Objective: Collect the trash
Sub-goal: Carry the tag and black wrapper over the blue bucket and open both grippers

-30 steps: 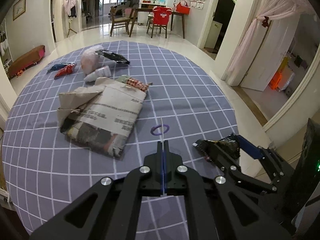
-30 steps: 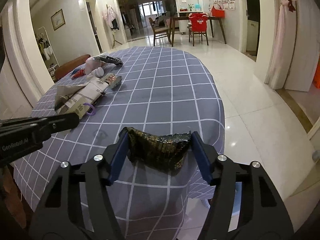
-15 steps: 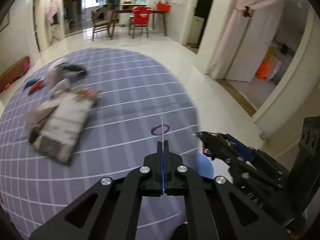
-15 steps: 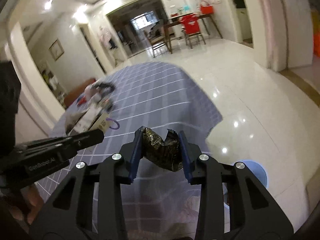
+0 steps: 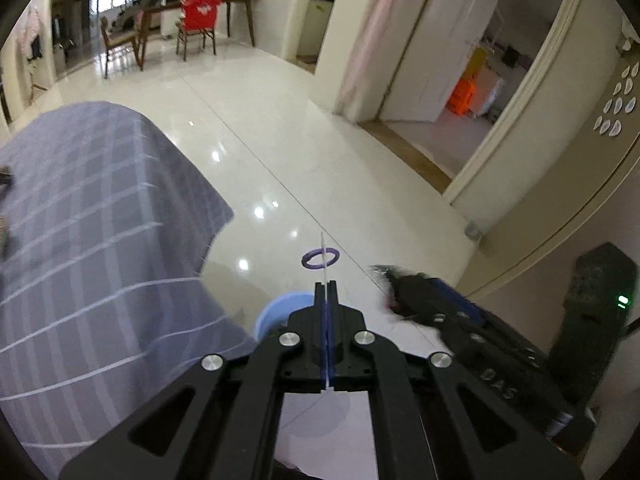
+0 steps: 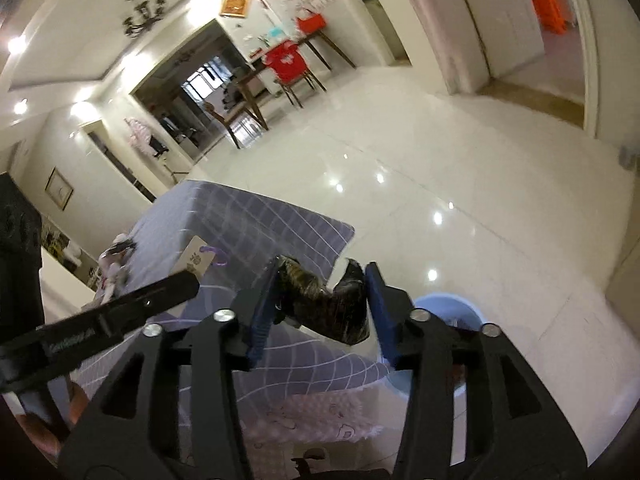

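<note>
Black linkage of the right gripper point(image 6: 320, 276) fills the near field of the right wrist view, its blue pads point(image 6: 262, 320) spread about halfway after just widening, with a crumpled dark foil wrapper point(image 6: 332, 308) still lodged between them and touching both. That wrapper hangs past the draped corner of the table, close above a pale blue bin point(image 6: 460, 308) that stands on the floor just beside the cloth's hem. In the left wrist view the left gripper point(image 5: 327, 292) is clenched tight on a thin card tag point(image 5: 322, 256) that stands edge-on and carries a purple loop point(image 5: 320, 258); the same tag shows flat and white in the right wrist view point(image 6: 196, 258). The blue bin's rim point(image 5: 276, 308) appears directly beyond the left gripper's fingertips. Grey checked tablecloth point(image 5: 100, 240) falls over the table's near-right corner, its edge ending just short of the bin. Further trash point(image 6: 114, 264) lies blurred toward the table's far-left edge. Beyond the table, glossy white floor tile point(image 5: 280, 128) runs open and unobstructed to a doorway with a pink curtain point(image 5: 372, 40) and to a dining table with chairs point(image 5: 196, 20) at the far wall.
</note>
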Tool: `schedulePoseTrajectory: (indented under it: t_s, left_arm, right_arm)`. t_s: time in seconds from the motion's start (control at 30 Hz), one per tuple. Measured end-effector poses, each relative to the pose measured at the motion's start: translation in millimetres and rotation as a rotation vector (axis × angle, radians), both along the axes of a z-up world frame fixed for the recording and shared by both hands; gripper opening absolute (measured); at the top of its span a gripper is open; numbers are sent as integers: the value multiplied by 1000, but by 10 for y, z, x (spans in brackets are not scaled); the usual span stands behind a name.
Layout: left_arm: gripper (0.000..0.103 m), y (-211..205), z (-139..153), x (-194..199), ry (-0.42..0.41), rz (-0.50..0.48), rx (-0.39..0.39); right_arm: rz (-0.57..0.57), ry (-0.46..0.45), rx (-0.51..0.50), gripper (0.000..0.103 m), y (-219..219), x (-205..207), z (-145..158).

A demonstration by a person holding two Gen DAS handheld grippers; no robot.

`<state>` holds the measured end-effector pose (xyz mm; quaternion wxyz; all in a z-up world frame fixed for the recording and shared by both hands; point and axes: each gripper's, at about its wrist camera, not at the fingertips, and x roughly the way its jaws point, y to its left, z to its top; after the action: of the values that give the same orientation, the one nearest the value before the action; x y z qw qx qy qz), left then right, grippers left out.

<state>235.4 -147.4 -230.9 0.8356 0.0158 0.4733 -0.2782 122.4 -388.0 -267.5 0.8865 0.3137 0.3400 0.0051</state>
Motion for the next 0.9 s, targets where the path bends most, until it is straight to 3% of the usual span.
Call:
schedulePoseTrajectory:
  t_s: [0.17, 0.4, 0.53, 0.9]
  left_arm:
    - [1, -130, -222, 68, 41, -12, 24]
    - [1, -366, -431, 40, 72, -34, 59]
    - [1, -489, -450, 28, 65, -48, 79]
    - [1, -660, -437, -51, 47, -87, 103]
  right_arm:
    - [-46, 57, 7, 60, -186, -59, -212]
    - [-89, 42, -67, 64, -252, -214, -152]
    - [-104, 44, -118, 64, -240, -258, -90]
    - [-171, 5, -123, 67, -392, -460, 37]
